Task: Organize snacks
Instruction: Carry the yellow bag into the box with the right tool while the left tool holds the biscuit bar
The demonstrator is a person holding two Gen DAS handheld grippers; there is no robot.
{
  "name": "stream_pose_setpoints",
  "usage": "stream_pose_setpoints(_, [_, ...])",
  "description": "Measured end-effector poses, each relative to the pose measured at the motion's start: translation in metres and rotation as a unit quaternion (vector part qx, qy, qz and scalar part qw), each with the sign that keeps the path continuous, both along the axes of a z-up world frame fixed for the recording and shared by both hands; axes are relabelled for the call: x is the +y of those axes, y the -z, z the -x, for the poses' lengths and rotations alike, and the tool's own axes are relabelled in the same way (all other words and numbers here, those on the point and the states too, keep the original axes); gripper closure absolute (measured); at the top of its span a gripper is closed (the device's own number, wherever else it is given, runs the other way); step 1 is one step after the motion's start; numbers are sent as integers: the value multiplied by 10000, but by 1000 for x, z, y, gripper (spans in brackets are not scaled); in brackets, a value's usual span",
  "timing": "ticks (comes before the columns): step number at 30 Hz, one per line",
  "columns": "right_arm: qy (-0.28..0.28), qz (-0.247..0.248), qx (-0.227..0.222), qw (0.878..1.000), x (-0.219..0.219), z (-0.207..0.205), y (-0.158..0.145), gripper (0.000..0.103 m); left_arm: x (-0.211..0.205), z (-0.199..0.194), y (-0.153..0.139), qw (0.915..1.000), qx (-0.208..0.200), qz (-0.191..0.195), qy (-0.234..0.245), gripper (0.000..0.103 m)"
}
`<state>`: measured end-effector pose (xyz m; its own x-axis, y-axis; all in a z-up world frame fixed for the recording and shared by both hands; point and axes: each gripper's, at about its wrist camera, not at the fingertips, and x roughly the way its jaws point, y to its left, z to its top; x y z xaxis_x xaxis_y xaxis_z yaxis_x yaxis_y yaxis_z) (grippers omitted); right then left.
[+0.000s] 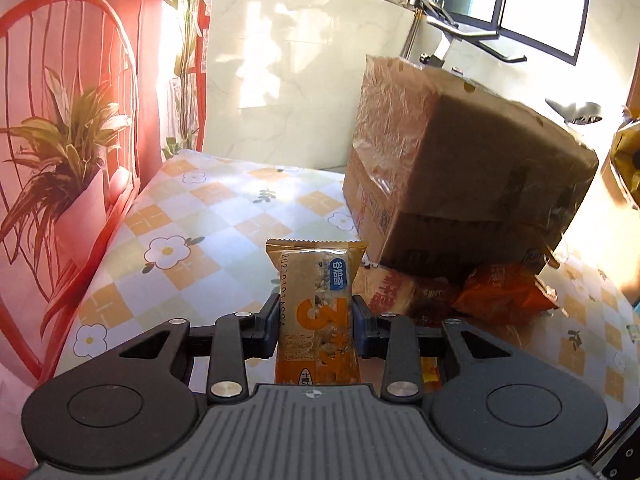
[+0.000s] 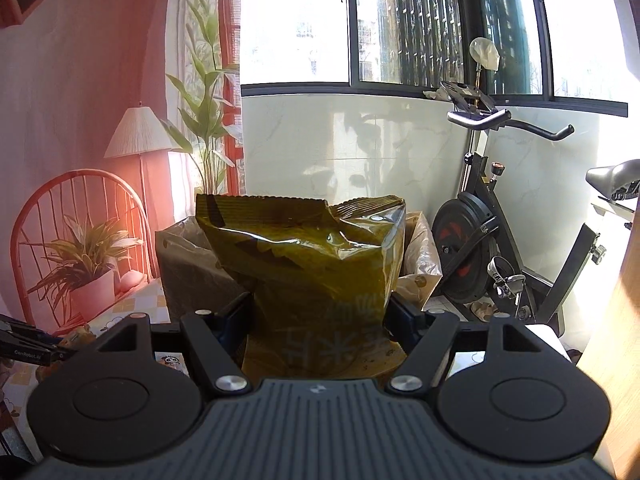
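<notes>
My left gripper [image 1: 315,316] is shut on an orange cereal bar packet [image 1: 316,304] and holds it upright above the flowered tablecloth [image 1: 180,236]. A taped cardboard box [image 1: 460,176] stands just ahead to the right, with orange snack packets [image 1: 504,294] lying at its foot. My right gripper [image 2: 320,320] is shut on a large yellow-green snack bag [image 2: 312,264] and holds it in front of the open top of the box [image 2: 188,276]. The bag hides most of the box's inside. The edge of the yellow bag [image 1: 626,160] shows at the far right of the left wrist view.
A backdrop with a printed chair, lamp and plants [image 1: 68,152] borders the table on the left. A white tiled wall [image 2: 360,148] and windows are behind. An exercise bike [image 2: 500,240] stands at the right. The left gripper's tip [image 2: 28,348] shows at the lower left.
</notes>
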<state>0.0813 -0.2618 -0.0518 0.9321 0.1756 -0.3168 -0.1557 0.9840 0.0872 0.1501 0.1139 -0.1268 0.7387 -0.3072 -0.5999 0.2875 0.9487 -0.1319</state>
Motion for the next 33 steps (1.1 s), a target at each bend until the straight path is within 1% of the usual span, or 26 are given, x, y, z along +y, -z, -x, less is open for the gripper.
stream_pose_setpoints(4, [1, 46, -300, 9995, -3, 0, -18, 30, -7, 12, -50, 9973, -567, 431, -156, 65])
stream_pose_setpoints(8, [14, 90, -590, 9982, -8, -3, -36, 30, -27, 15, -100, 9893, -1263, 682, -267, 65])
stream_pose_setpoints(12, [40, 102, -819, 9966, -13, -9, -51, 30, -53, 11, -142, 9795, -1826, 817, -234, 65])
stream_pose_setpoints(14, [63, 118, -901, 9958, -16, -15, -55, 30, -70, 2, -156, 9772, -1954, 823, -141, 65])
stream_pose_setpoints(16, [89, 111, -928, 9956, -19, -21, -57, 30, -86, -7, -167, 9755, -2068, 748, -49, 65])
stream_pose_setpoints(18, [96, 69, -921, 9957, -23, -27, -58, 30, -103, -14, -171, 9755, -2100, 652, 35, 65])
stream_pose_setpoints(21, [100, -34, -840, 9964, -29, -42, -57, 30, -126, -29, -174, 9775, -2006, 640, 133, 65])
stream_pose_setpoints(23, [47, -57, -763, 9971, -30, -56, -57, 30, -140, -45, -168, 9788, -1948, 600, 190, 65])
stream_pose_setpoints(27, [-71, 155, -635, 9978, -21, -91, -56, 30, -166, -75, -158, 9813, -1801, 575, 363, 65])
stream_pose_setpoints(30, [-202, 80, -488, 9986, -19, -120, -53, 30, -187, -97, -148, 9838, -1665, 446, 496, 65])
stream_pose_setpoints(33, [-239, 89, -343, 9991, -18, -139, -48, 30, -200, -118, -137, 9864, -1496, 332, 593, 65])
